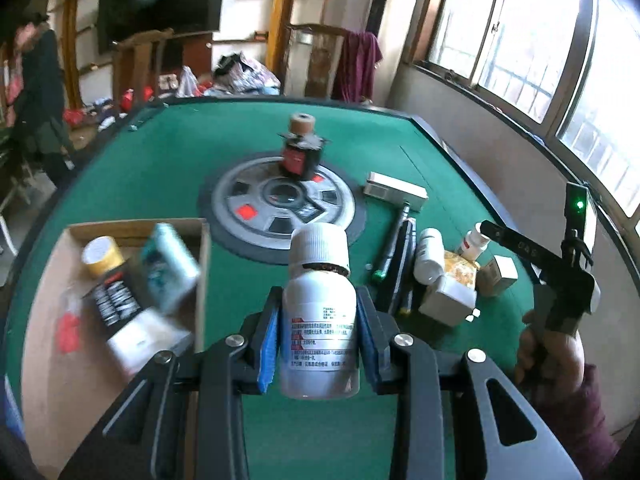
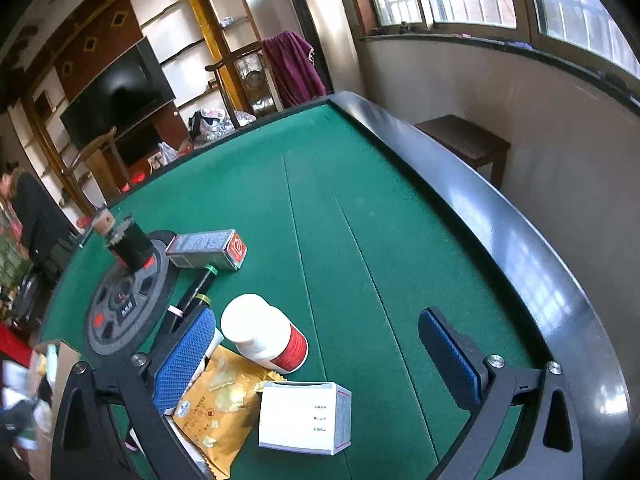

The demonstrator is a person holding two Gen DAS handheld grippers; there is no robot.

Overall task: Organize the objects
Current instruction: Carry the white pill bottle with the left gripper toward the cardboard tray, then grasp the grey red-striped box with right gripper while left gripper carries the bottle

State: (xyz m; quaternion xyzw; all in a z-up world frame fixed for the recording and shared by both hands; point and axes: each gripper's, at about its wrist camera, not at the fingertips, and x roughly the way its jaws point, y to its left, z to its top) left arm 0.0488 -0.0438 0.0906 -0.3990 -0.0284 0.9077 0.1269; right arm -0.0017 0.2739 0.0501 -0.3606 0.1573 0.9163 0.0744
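My left gripper [image 1: 319, 300] is shut on a white bottle [image 1: 320, 320] with a ribbed white cap, held upright above the green felt table [image 1: 180, 152]. To its left lies an open cardboard box [image 1: 204, 264] holding a yellow-lidded jar [image 1: 102, 256], a teal carton [image 1: 168, 268] and a black-and-white tube [image 1: 116, 308]. My right gripper [image 2: 317, 314] stands open over a pile: a red-labelled white bottle [image 2: 264, 332] on its side, a yellow snack packet [image 2: 220, 400] and a white carton [image 2: 304, 416]. Nothing is pressed between its blue pads.
A grey round hub [image 2: 120, 312] sits mid-table with a black holder [image 2: 128, 248] on it. Beside it lie a grey carton with a red end [image 2: 208, 248] and a black pen [image 2: 196, 288]. The black table rim [image 2: 500, 232] curves along the right. A person [image 1: 36, 92] stands far left.
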